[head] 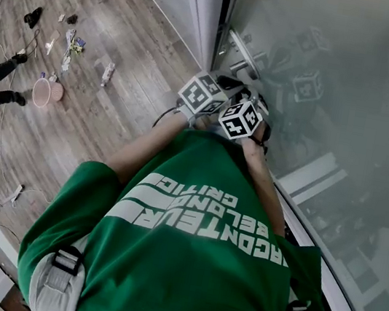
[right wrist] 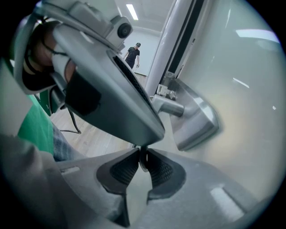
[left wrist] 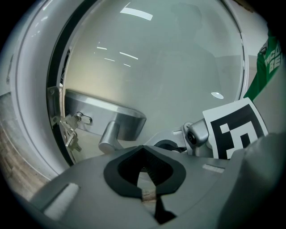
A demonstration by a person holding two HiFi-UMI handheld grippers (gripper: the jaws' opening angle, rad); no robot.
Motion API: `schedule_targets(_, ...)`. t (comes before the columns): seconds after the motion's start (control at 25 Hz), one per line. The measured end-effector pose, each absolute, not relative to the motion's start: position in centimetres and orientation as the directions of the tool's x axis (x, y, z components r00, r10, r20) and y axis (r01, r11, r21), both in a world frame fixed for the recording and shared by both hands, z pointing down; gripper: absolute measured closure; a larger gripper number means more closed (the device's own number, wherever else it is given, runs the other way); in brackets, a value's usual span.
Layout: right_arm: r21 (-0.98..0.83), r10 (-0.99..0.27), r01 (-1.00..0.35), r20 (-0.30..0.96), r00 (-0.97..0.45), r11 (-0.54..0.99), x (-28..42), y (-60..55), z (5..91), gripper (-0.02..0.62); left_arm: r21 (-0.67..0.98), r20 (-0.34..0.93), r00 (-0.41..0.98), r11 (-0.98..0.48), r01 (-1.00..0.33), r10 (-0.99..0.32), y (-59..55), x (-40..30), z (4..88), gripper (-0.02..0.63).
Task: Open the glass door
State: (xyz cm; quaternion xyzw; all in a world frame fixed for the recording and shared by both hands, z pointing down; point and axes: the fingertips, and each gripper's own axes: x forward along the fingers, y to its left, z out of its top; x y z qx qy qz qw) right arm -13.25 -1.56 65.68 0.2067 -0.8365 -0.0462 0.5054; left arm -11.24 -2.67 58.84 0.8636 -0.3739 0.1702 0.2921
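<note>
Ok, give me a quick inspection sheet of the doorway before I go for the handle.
Surface: wood floor.
Job's things: frosted glass door; metal handle, with keys hanging from the lock beside it.
Clutter: pink bowl and small litter on the floor, away from the door.
Grippers: left gripper has its jaws apart and empty, with the handle beyond them. Right gripper has its jaws nearly together with a thin pale sliver between the tips; grip unclear.
Cables: dark cable loops beside the left gripper.
Surroundings: white door frame; a person stands far down the room.
</note>
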Motion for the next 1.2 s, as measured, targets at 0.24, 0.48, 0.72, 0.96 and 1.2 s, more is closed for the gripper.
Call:
schedule_targets(0.24,0.274,-0.386,-0.308,0.829,-0.404,0.911,-13.0,-2.1,65.9,0.546,0.375,0.522,0.663,-0.553,-0.744,-0.537,-3.2,-11.0,59.3,0.591)
schedule_targets(0.48,0.270,-0.388,-0.318,0.827,-0.406,0.909,-12.8,-2.6,65.9,0.546,0.375,0.522,0.672,-0.567,-0.734,-0.525,-3.6,-10.8,59.2,0.591)
schedule_targets(0.72,0.276,-0.393,-0.322,0.833,-0.390,0.905,-12.4,-3.2,65.5,0.545,0.377,0.515,0.686,-0.584,-0.719,-0.513,-4.3,-10.5,58.8,0.591)
schedule_targets(0.96,0.294,-0.401,-0.316,0.843,-0.358,0.902,-11.6,-3.9,64.8,0.543,0.381,0.498,0.704,-0.601,-0.703,-0.507,-5.1,-10.0,58.3,0.591)
schedule_targets(1.2,0.322,-0.412,-0.298,0.852,-0.323,0.899,-10.6,-4.8,63.9,0.540,0.389,0.467,0.721,-0.613,-0.687,-0.512,-6.2,-9.4,57.8,0.591)
